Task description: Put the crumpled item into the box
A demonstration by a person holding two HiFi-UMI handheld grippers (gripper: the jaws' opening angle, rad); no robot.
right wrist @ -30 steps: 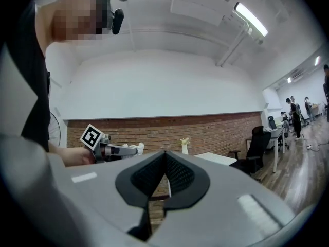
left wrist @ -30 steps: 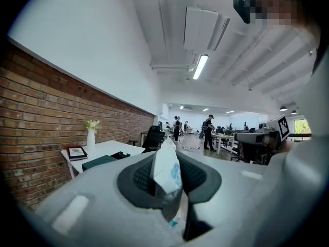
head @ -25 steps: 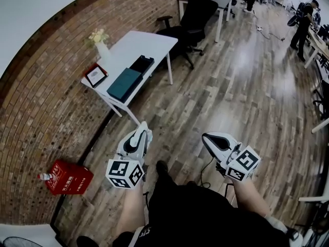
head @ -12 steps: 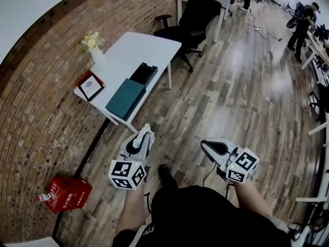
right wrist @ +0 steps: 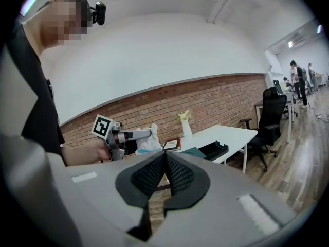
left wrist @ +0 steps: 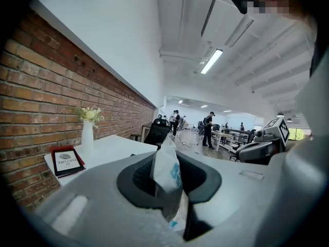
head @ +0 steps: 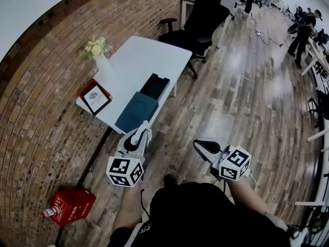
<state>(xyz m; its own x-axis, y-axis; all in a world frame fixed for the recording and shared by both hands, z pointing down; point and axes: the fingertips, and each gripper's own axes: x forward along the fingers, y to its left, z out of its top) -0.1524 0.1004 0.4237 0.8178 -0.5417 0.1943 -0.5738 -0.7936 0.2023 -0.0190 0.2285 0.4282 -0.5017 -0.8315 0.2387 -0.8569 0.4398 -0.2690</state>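
**Head view:** the left tongs [head: 143,128] and the right tongs [head: 198,144] are held side by side over the wood floor [head: 241,102], both pointing fwd. Just ahead of the left tongs' tips stands the white table [head: 149,53]. On it, nearest to these tips, lies a teal panel [head: 136,112], and just beside it, further on, the open black box [head: 155,85]. Left of the box, seen from the tongs, are a red-framed book [head: 95,98] and a white vase [head: 103,68] w/ flowers. A black chair [head: 200,19] is beyond the table's far end. A red carton [head: 72,206] sits on the floor by the brick wall, behind and left of the left tongs. The crumpled item is too small to make out here.

**Left gripper view:** the left tongs [left wrist: 169,187] are clamped on the crumpled item [left wrist: 166,166]. It is white w/ blue print and sticks up from btw the pads. Ahead-left of the tips are the table [left wrist: 121,147], the vase [left wrist: 86,138] and the book [left wrist: 67,162]. The right tongs [left wrist: 249,151] show at the right side.

**Right gripper view:** the right tongs [right wrist: 164,163] are clenched, pad pressed against pad. To their left are the left tongs [right wrist: 146,134], w/ the item [right wrist: 149,144] gripped at the tips. The box [right wrist: 215,149] lies ahead-right on the table [right wrist: 234,133], well apart from the item.
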